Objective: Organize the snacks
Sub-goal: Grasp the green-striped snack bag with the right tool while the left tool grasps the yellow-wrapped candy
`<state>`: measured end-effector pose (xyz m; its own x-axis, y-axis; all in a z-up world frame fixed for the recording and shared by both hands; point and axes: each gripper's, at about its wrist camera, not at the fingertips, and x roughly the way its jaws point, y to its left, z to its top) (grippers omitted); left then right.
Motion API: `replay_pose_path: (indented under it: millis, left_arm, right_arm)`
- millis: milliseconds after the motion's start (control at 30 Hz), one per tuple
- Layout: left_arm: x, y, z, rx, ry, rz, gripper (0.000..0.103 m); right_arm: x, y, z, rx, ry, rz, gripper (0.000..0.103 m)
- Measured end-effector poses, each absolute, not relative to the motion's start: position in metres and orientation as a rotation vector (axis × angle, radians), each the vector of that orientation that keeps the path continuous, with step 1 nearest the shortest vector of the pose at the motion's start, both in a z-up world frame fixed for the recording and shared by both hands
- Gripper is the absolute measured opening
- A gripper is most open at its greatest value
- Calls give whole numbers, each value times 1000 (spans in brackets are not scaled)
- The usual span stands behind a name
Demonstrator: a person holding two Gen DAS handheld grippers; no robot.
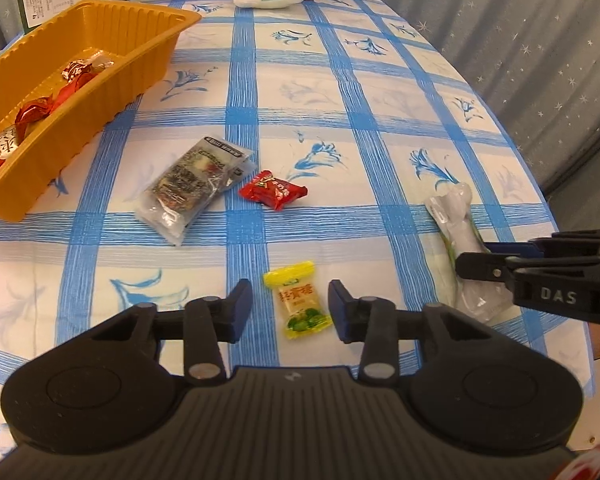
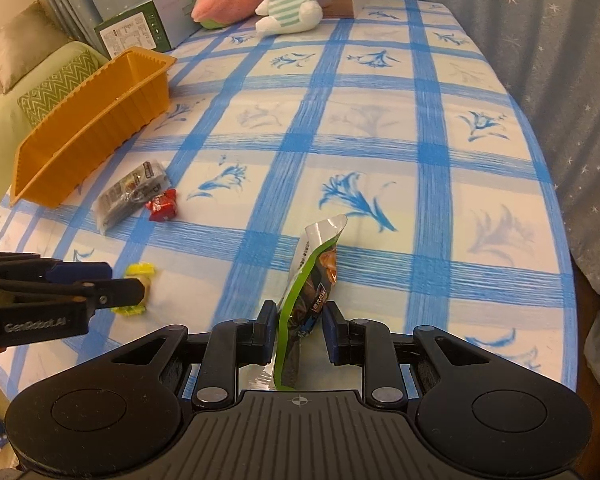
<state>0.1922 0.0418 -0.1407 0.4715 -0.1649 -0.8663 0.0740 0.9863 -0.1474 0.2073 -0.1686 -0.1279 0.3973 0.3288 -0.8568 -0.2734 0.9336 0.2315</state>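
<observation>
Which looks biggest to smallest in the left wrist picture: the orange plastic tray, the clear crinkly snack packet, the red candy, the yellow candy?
1. Orange plastic tray
2. Clear crinkly snack packet
3. Red candy and yellow candy: alike; yellow is nearer the camera, so unsure.

Left gripper (image 1: 290,306): matt black plastic, ribbed housing, its blue pads looking rubbery. Yellow candy (image 1: 299,300) between the fingers is showing a glossy film wrapper. Pouch (image 2: 308,300) in the right gripper (image 2: 298,334) is reflecting like shiny foil. Ahead-left, orange tray (image 1: 100,76): ribbed semi-gloss plastic. Tablecloth (image 1: 340,120) is looking like matt cloth.
</observation>
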Motion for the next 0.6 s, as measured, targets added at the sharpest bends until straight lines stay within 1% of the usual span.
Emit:
replay_pose_path:
  millis: [67, 100, 167, 200, 267, 300, 333, 400, 600]
  left_arm:
    - [192, 39, -144, -84, 1073, -141, 30]
    - [192, 37, -146, -79, 1070, -134, 26]
    - [190, 35, -146, -65, 1057, -133, 23]
    - [190, 34, -147, -61, 1053, -128, 18]
    - [189, 33, -146, -62, 1052, -129, 18]
    - [188, 33, -146, -64, 1051, -131, 18]
    - [187, 33, -144, -64, 1047, -131, 18]
    - [184, 32, -140, -55, 1036, -130, 18]
    - [174, 41, -123, -73, 996, -100, 18]
  right_arm:
    - [206, -173, -128, 62, 1099, 380, 25]
    - [205, -176, -127, 68, 1097, 383, 25]
    - [204, -180, -126, 76, 1086, 382, 25]
    - [204, -181, -125, 79, 1083, 387, 25]
    - [203, -182, -124, 79, 1085, 394, 26]
    - [203, -182, -123, 75, 1084, 394, 28]
    - [203, -181, -123, 72, 1082, 393, 37]
    - [202, -181, -123, 73, 1080, 385, 50]
    - [206, -184, -125, 109, 1068, 385, 50]
